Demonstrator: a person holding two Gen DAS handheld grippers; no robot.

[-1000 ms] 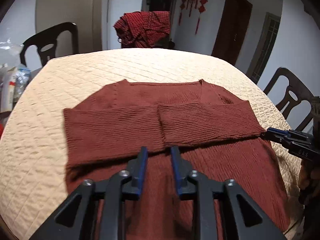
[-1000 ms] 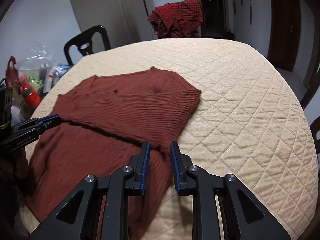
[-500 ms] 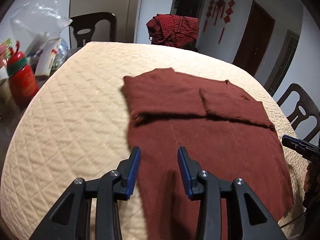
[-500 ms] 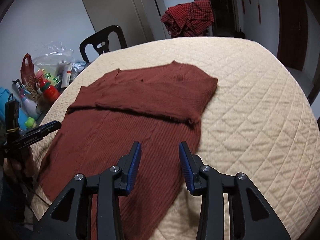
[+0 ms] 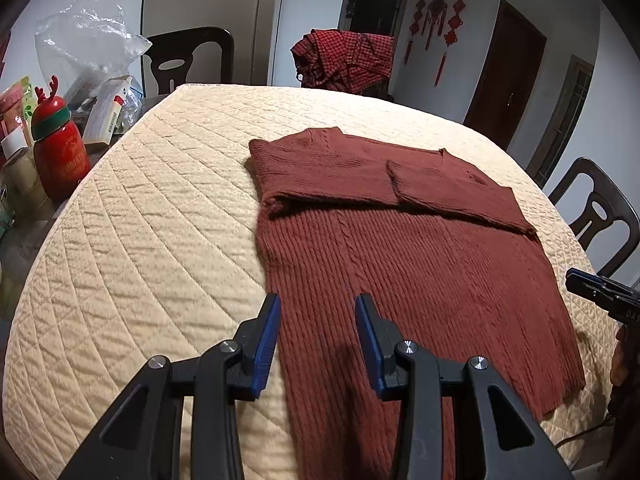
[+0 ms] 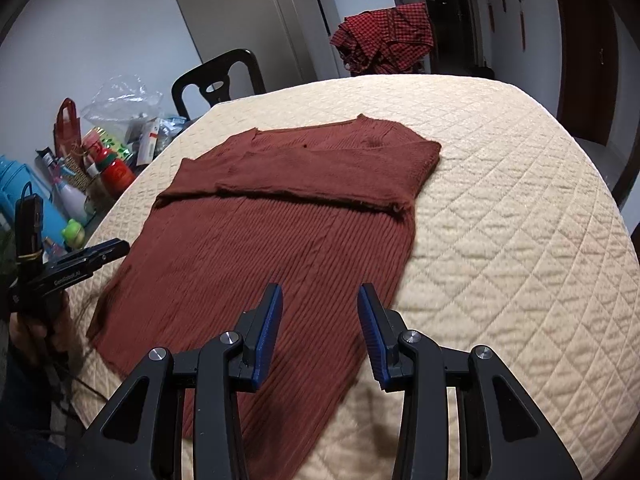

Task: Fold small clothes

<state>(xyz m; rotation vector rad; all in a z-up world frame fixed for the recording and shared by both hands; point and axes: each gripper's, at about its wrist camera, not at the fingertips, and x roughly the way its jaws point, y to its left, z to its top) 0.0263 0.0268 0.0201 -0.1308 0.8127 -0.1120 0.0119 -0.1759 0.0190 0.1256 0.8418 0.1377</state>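
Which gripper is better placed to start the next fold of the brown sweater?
Neither clearly; likely both. The left gripper is open over the sweater near its left bottom edge, the right gripper open over the right bottom edge. Sleeves already lie folded across the chest.

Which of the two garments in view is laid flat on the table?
The brown knit sweater, sleeves folded across its chest. The red checked garment hangs bunched over a far chair.

We see only the tip of the right gripper at the left wrist view's edge — the sweater folds over its own sleeves, and its near hem runs behind our jaws.
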